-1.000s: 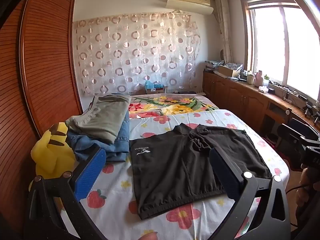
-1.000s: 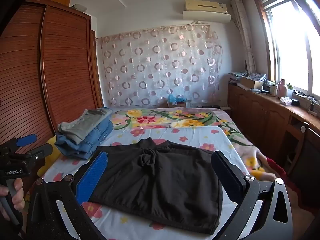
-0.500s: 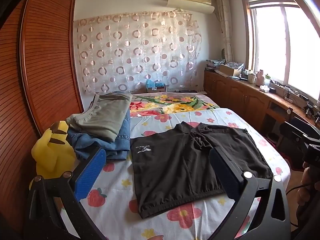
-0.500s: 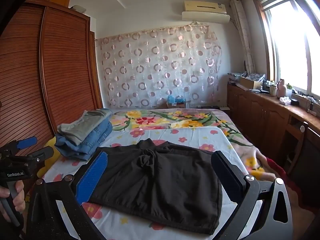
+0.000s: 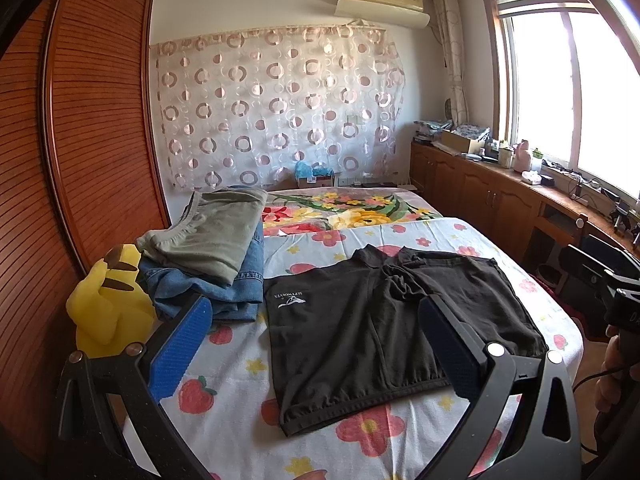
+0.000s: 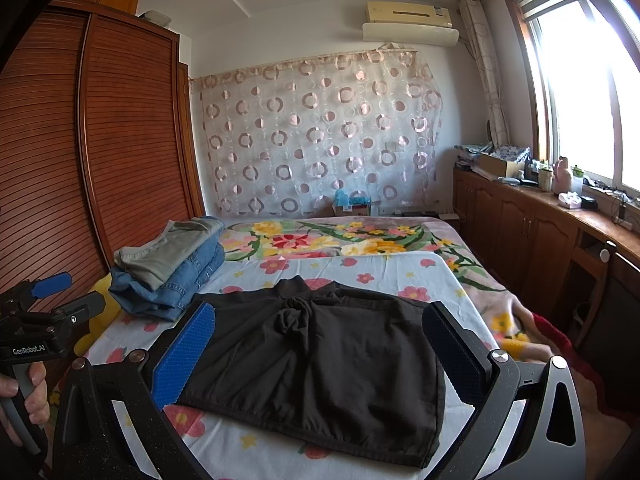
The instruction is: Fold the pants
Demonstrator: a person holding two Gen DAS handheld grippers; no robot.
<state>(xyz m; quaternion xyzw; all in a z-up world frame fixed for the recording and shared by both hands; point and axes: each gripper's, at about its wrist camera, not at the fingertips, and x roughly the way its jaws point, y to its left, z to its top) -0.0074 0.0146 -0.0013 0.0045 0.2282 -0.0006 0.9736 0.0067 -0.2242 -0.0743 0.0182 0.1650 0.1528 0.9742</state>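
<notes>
A pair of black shorts (image 5: pixel 376 328) lies spread flat on the flowered bed sheet (image 5: pixel 236 364), waistband toward me, a small white logo on its left leg. It also shows in the right wrist view (image 6: pixel 320 360). My left gripper (image 5: pixel 316 344) is open and empty, held above the near edge of the bed in front of the shorts. My right gripper (image 6: pixel 320 348) is open and empty, also above the near edge. The left gripper also shows at the left edge of the right wrist view (image 6: pixel 48 312), and the right gripper at the right edge of the left wrist view (image 5: pixel 600 276).
A stack of folded clothes, grey-green (image 5: pixel 212 236) on blue jeans (image 5: pixel 208 284), sits on the bed's left side. A yellow plush toy (image 5: pixel 108 308) lies beside it against the wooden wardrobe (image 5: pixel 80 160). Wooden cabinets (image 5: pixel 500 200) run along the right under the window.
Both grippers have risen slightly and stay open; the view has shifted a little. The shorts have not moved.
</notes>
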